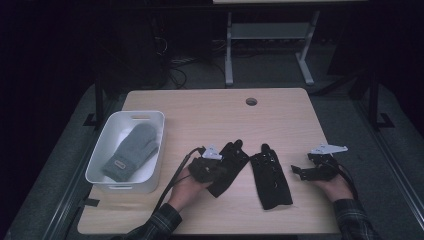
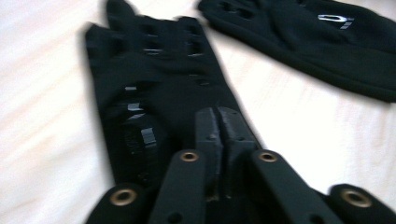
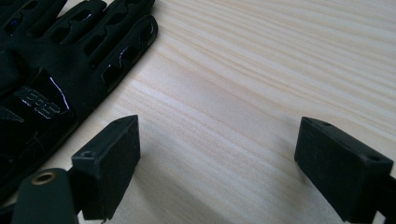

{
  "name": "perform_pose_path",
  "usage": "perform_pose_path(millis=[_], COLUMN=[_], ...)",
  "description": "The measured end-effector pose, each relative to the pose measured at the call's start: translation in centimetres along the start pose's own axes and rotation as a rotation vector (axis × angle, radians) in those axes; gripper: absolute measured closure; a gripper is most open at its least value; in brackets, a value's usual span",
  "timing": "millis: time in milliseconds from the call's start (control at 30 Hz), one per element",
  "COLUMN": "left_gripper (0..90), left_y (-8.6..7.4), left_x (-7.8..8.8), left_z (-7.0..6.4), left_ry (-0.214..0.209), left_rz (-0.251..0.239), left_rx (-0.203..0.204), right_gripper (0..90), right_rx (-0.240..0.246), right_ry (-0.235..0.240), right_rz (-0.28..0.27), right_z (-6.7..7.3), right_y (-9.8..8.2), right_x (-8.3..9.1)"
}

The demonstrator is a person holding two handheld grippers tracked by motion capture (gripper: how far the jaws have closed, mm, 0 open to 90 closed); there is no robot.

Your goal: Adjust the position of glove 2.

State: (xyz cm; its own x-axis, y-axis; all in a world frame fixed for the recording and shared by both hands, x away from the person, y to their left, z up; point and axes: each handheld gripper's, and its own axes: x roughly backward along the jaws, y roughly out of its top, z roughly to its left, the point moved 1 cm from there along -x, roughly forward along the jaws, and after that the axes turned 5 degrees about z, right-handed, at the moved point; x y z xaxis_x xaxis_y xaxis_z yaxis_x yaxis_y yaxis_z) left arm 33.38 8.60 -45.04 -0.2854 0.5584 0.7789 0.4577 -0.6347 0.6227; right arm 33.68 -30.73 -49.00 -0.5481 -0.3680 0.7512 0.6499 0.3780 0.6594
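Lifting one black glove looks to be the step in hand: nearest the person, the left gripper (image 1: pixel 212 165) has its jaws clamped together over the cuff end of the left glove (image 1: pixel 226 167), and in the left gripper view the two pads meet on the dark fabric (image 2: pixel 154 93) with no gap between them, so it seems to be pinching a fold of it. The next move, as I judge it, calls for carrying this glove leftward to the white bin (image 1: pixel 150 150) without the cloth slipping free, since the pinch takes in only a little material. Beside it, the second black glove (image 1: pixel 270 177) lies flat on the table (image 1: pixel 210 110), untouched. The right gripper (image 1: pixel 305 172) rests near that glove's right edge, jaws spread wide and empty over bare wood (image 3: pixel 224 116). Farther off to the left, a grey mitten (image 1: pixel 131 151) already lies in the bin.
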Motion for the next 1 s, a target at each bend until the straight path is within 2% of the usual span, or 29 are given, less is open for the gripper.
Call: perform_pose_path(millis=[33,100,133,233,300,400,567,767,833,900,967,1000], left_gripper=[89.2,89.2,89.2,89.2,89.2,89.2,89.2,89.2,89.2,89.2,89.2,89.2], left_y=[-0.1,-0.5,-0.7,-1.1,-1.4,-1.3,-1.7,-2.2,-2.3,-2.4,-2.3,-2.2], left_x=[0.3,0.4,0.4,-0.1,-0.6,-0.5,-0.2,0.2,0.2,0.1,-0.1,-0.1], left_z=[0.5,1.4,1.7,2.2,2.1,1.6,1.2,0.2,-0.1,-0.5,-0.9,-1.2], left_ry=[0.014,0.04,0.057,0.048,0.042,0.037,0.024,-0.008,-0.023,-0.036,-0.058,-0.066], left_rz=[0.007,0.003,0.004,0.025,0.062,0.079,0.082,0.09,0.09,0.072,0.067,0.076], left_rx=[0.001,0.037,0.038,0.06,0.039,0.014,0.01,-0.007,-0.01,0.002,-0.002,-0.02], right_gripper=[14.2,14.2,14.2,14.2,14.2,14.2,14.6,26.4,33.3,39.2,46.2,49.1], right_rx=[-0.001,-0.001,-0.001,0.0,0.0,-0.001,0.002,0.006,0.005,0.013,0.03,0.042], right_ry=[-0.001,-0.001,-0.001,-0.001,-0.001,-0.002,-0.001,0.005,0.027,0.054,0.086,0.099], right_rz=[-0.001,0.0,0.0,0.0,0.0,0.0,0.002,0.009,0.005,-0.002,0.005,0.009], right_z=[0.0,0.0,0.0,0.0,0.0,0.0,0.1,0.4,0.7,1.1,1.7,2.0], right_y=[0.0,0.0,0.0,0.0,0.0,0.0,-0.1,0.0,0.1,0.3,0.4,0.3], right_x=[0.0,0.0,0.0,0.0,0.0,0.0,0.1,0.6,1.1,1.6,1.9,2.0])
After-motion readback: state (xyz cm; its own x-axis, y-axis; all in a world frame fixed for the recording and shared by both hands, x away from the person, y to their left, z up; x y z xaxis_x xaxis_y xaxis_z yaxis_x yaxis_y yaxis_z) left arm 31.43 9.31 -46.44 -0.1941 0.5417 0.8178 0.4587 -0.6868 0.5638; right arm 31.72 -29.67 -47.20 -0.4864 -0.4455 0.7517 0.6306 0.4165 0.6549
